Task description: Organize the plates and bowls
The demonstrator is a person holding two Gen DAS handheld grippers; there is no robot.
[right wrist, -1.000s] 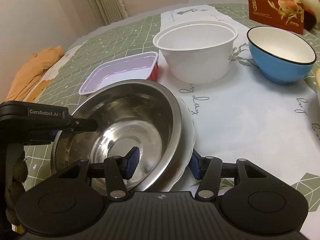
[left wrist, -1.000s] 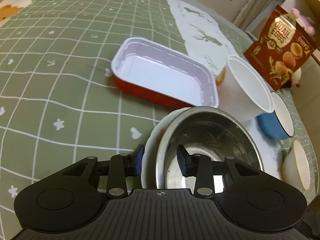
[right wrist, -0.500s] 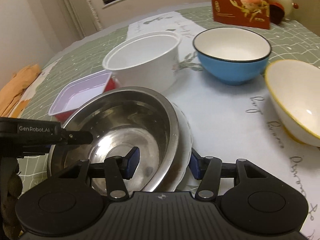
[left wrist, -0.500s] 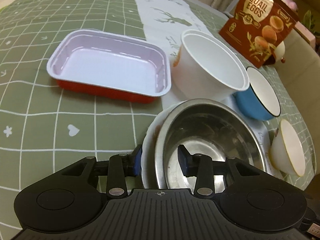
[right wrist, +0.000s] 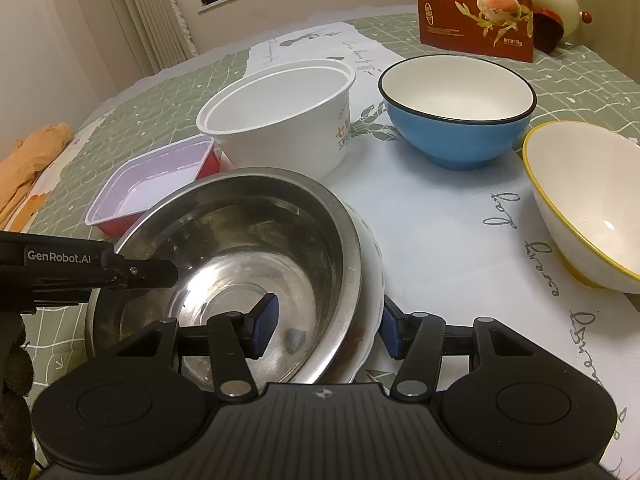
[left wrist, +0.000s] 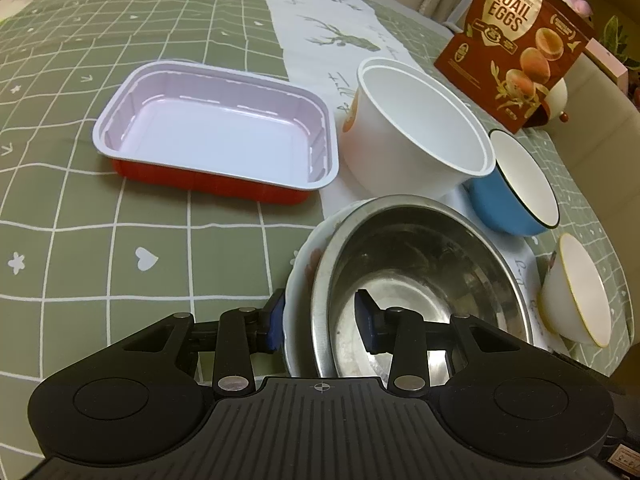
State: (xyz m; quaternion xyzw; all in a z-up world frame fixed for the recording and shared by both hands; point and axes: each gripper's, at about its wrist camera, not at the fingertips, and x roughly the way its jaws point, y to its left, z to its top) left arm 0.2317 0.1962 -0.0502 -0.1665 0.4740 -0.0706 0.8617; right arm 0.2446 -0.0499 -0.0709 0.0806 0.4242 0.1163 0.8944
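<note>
A steel bowl sits nested in a white plate. My left gripper is shut on the near rims of both, one finger outside the plate, one inside the bowl. My right gripper grips the opposite rims the same way. The left gripper shows at the left of the right wrist view. Beyond stand a white plastic bowl, a blue bowl and a yellow-rimmed white bowl.
A red tray with a white inside lies on the green checked cloth. A quail egg bag stands at the far edge. An orange cloth lies far left.
Both grippers have carried the bowl and plate toward the other bowls; the blue and yellow-rimmed bowls now appear closer. Both grips are unchanged.
</note>
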